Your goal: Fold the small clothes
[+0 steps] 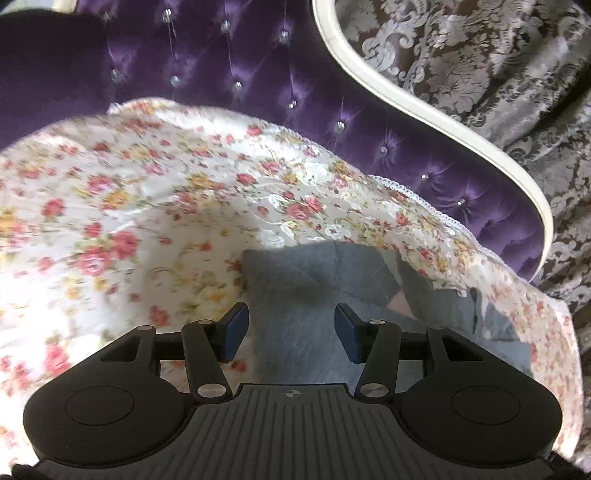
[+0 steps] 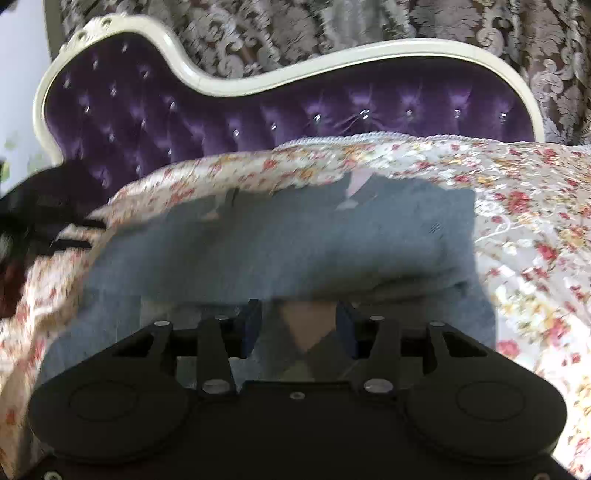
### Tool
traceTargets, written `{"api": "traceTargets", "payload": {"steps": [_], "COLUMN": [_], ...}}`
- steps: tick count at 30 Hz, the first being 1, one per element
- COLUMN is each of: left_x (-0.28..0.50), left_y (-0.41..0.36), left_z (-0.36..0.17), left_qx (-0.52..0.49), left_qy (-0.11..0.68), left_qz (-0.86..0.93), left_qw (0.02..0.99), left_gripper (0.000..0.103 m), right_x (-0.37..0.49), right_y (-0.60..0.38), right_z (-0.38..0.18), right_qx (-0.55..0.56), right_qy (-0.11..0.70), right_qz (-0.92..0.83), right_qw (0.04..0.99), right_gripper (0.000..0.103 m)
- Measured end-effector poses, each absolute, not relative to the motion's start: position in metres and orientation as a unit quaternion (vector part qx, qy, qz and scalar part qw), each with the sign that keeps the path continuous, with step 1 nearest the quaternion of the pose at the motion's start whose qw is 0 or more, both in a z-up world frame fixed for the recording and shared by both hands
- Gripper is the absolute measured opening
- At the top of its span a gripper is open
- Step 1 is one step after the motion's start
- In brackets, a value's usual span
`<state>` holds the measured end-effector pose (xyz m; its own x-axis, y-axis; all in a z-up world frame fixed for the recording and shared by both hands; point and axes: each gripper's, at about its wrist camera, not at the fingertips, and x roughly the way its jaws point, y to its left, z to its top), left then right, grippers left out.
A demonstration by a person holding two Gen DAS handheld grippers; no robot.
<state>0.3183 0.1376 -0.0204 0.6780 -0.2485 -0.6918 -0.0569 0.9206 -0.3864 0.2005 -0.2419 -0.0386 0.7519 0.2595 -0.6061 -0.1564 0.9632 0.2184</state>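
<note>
A small grey garment (image 1: 295, 280) lies on a floral bed cover (image 1: 129, 206), with a pale pink patch showing at one fold. My left gripper (image 1: 291, 332) hovers over its near corner, its blue pads (image 1: 236, 332) apart and pressing on nothing. In the right wrist view the same grey garment (image 2: 280, 240) spreads wide across the floral cover (image 2: 528, 236). My right gripper (image 2: 299, 328) stands open above the garment's near edge, where a folded tan and grey part shows between the fingers. Neither gripper holds cloth.
A purple tufted backrest (image 2: 332, 107) with a curved cream frame (image 2: 229, 86) rises behind the cover, and a patterned grey curtain (image 2: 295, 26) hangs beyond it. A dark blurred shape (image 2: 33, 218) sits at the left edge of the right wrist view.
</note>
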Motion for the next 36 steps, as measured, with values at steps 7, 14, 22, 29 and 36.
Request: {"api": "traceTargets", "payload": {"steps": [7,14,22,29,36], "left_x": [0.345,0.35,0.338,0.355,0.337], "left_y": [0.132,0.132,0.12,0.125,0.124], "left_z": [-0.047,-0.05,-0.022,-0.05,-0.033], "left_qx": [-0.187,-0.18,-0.077,-0.082,-0.024], "left_qy": [0.433,0.42,0.341,0.39,0.359], "left_qz": [-0.057,-0.072,-0.061,-0.032,0.039], "left_qw": [0.88,0.887,0.935,0.917,0.932], "left_gripper": [0.049,0.012,0.008,0.017,0.026], "right_x": [0.196,0.191,0.191,0.19,0.191], "right_y": [-0.227,-0.204,-0.205,-0.206,-0.204], "right_z": [-0.057,-0.063,-0.064,-0.065,-0.065], "right_qx": [0.056,-0.003,0.001,-0.001,0.0], "right_qy": [0.339,0.328,0.326,0.326,0.326], "right_qz": [0.113,0.114,0.114,0.112,0.11], "right_qw": [0.932,0.938,0.938,0.939,0.939], "right_gripper": [0.062,0.079,0.079,0.08,0.081]}}
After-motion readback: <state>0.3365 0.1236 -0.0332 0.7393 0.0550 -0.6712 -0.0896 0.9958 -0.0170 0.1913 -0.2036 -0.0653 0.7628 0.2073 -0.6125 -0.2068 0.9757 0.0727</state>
